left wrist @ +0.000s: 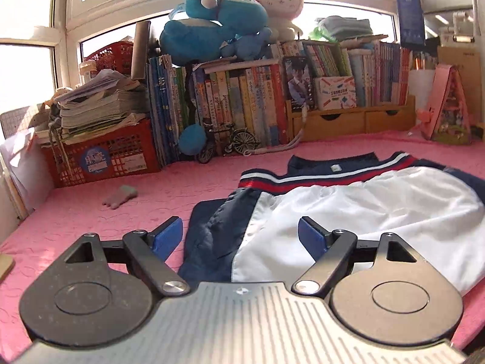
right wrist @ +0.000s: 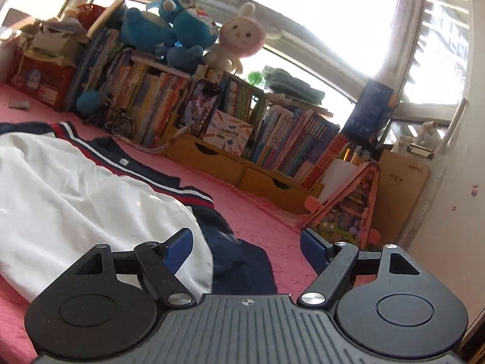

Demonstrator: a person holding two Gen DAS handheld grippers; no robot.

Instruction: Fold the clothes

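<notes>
A navy and white jacket (left wrist: 348, 212) with a red, white and navy striped band lies spread on the pink bedcover (left wrist: 91, 212). My left gripper (left wrist: 241, 236) hovers over the jacket's near left edge, where the navy part meets the white. Its blue pads (left wrist: 166, 238) stand apart and press on nothing. In the right wrist view the same jacket (right wrist: 75, 188) fills the left side. My right gripper (right wrist: 247, 247) hangs above its navy right edge (right wrist: 242, 261), jaws apart with nothing gripped between them.
A row of books (left wrist: 242, 103) in wooden shelves lines the far side under the window, with blue and pink plush toys (left wrist: 212, 21) on top. A red crate (left wrist: 100, 154) of papers stands at the left. A small grey glove (left wrist: 121, 197) lies on the cover. A pink bag (right wrist: 348, 209) leans at the right.
</notes>
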